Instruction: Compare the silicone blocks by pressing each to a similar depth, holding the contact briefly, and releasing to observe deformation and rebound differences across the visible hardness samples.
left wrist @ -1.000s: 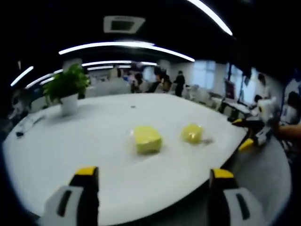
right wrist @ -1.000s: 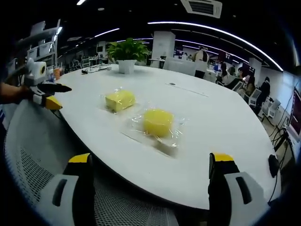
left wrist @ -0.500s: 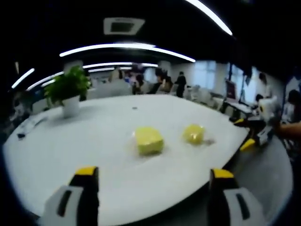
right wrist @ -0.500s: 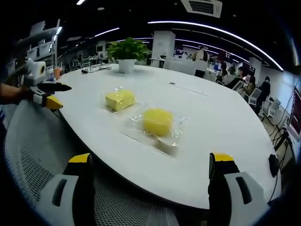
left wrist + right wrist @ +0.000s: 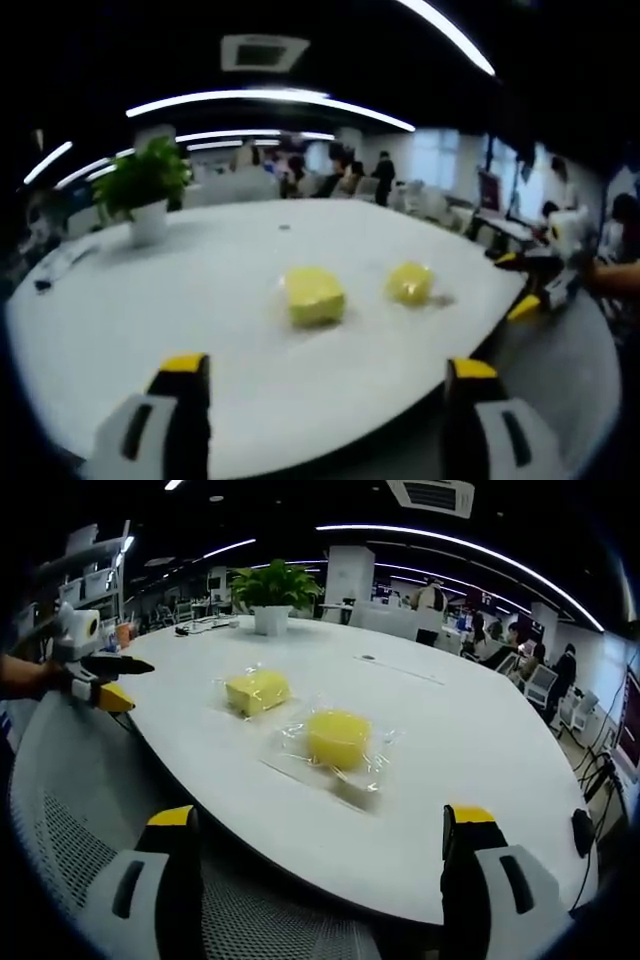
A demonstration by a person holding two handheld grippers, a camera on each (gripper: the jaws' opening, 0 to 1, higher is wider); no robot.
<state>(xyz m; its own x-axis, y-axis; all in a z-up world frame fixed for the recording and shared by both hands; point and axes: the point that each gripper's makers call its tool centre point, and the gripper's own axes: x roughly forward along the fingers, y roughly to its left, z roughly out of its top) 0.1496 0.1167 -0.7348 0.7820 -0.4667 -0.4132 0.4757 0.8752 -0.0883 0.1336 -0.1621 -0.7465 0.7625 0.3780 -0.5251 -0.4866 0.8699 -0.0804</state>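
Two yellow silicone blocks in clear wrap lie on a big white table (image 5: 470,740). The square block (image 5: 314,296) (image 5: 257,691) and the round block (image 5: 409,283) (image 5: 338,738) sit side by side. My left gripper (image 5: 325,385) is open, held back from the table's edge, well short of the square block. My right gripper (image 5: 320,845) is open too, off the table's near edge in front of the round block. Each gripper appears in the other's view: the right gripper (image 5: 535,285) at the right, the left gripper (image 5: 95,675) at the left, each held by a hand.
A potted plant (image 5: 145,190) (image 5: 272,595) stands at the table's far side, with small dark items (image 5: 42,285) near it. A mesh chair back (image 5: 90,810) lies under my right gripper. People and desks fill the office behind. A dark device (image 5: 582,832) sits at the right table edge.
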